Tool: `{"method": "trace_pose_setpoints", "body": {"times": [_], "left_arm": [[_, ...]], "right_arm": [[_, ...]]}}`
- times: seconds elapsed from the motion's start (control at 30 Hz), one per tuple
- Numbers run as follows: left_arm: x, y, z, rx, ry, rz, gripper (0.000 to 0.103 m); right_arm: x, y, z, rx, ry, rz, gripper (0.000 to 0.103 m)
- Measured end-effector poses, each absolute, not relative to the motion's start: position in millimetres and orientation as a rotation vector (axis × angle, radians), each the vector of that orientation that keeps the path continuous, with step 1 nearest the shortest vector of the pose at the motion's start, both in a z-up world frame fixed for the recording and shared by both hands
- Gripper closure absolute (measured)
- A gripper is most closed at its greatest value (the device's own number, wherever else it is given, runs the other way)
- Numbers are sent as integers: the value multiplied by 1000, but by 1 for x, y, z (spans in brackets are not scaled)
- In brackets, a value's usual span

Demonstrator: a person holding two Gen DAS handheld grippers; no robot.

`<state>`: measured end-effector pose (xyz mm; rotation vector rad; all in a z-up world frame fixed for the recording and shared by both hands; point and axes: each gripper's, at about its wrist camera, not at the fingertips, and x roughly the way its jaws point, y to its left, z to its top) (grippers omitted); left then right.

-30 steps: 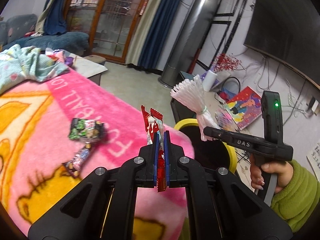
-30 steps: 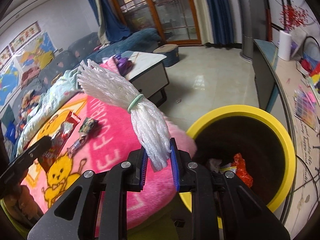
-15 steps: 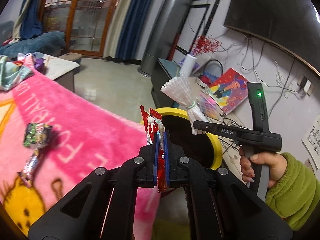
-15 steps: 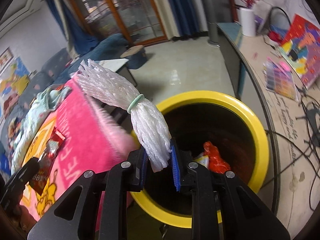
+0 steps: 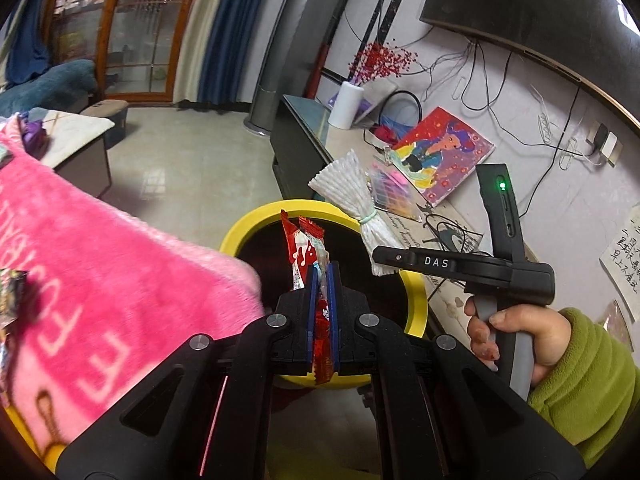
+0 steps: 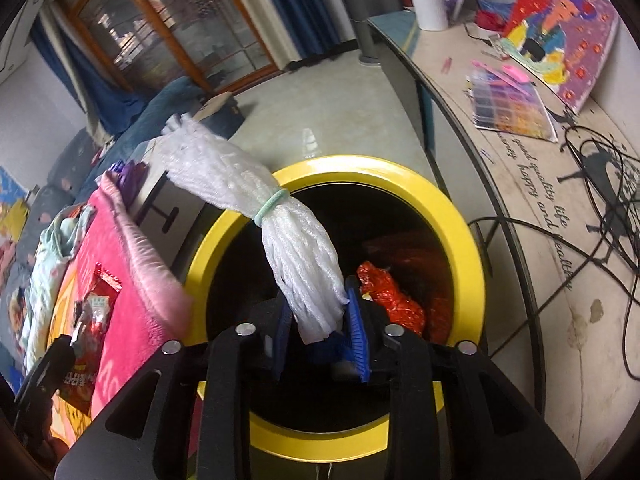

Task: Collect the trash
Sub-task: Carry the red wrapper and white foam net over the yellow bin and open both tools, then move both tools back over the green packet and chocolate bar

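My left gripper (image 5: 321, 280) is shut on a red snack wrapper (image 5: 306, 250) and holds it over the near rim of the yellow bin (image 5: 416, 304). My right gripper (image 6: 320, 312) holds a white foam net bundle (image 6: 296, 248), tied with a green band, above the bin's (image 6: 472, 248) dark opening; its jaws have spread and the bundle sits loosely between them. Red wrappers (image 6: 384, 292) lie inside the bin. The right gripper (image 5: 380, 258) and the bundle (image 5: 352, 196) also show in the left wrist view.
A pink blanket (image 5: 100, 280) with more wrappers (image 5: 10, 296) lies left of the bin. A low cabinet (image 6: 540, 168) with a painting (image 6: 560, 32), cables and a paper roll runs to the right. Tiled floor (image 5: 192, 160) lies beyond.
Both grippers have moved right from the blanket to over the bin. The right gripper's jaws have widened around the foam bundle. The left stays shut on its wrapper.
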<state>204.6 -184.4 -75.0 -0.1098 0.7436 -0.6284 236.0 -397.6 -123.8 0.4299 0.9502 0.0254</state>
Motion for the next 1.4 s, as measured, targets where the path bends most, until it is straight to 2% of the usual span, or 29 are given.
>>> {"method": "trace_pose_setpoints", "body": {"times": [0.07,0.1,0.17,0.2,0.33,0.4,0.53,0.77,0.93,1.4], "left_arm": [[209,-188,-78,-114,748,-635,100],[212,-190,-78,-112,749,-633,94],[215,-192,-78,-108,740,-627,72],[216,-191,-77,-115,731,-626,55],[213,-181,-74,-137,713,-599,30],[208,-171,-72,-130,693,-570,25],[200,-148,-70,-117,667,-488,21],[186,-104,-61,-104,612,-337,20],[177,-74,-54,-103,580,-254,13],[167,-4,-52,-165,591,-91,11]], "right_arm": [[237,-404,-125,449,950,14,67],[237,-407,-125,458,946,7,62],[236,-411,-124,472,937,-6,53],[235,-413,-123,478,929,-15,51],[234,-414,-115,471,902,-27,47],[233,-409,-110,467,878,-17,43],[229,-387,-90,420,810,54,40],[223,-336,-64,322,753,191,37],[220,-298,-54,238,740,276,36],[224,-221,-36,129,749,419,35]]}}
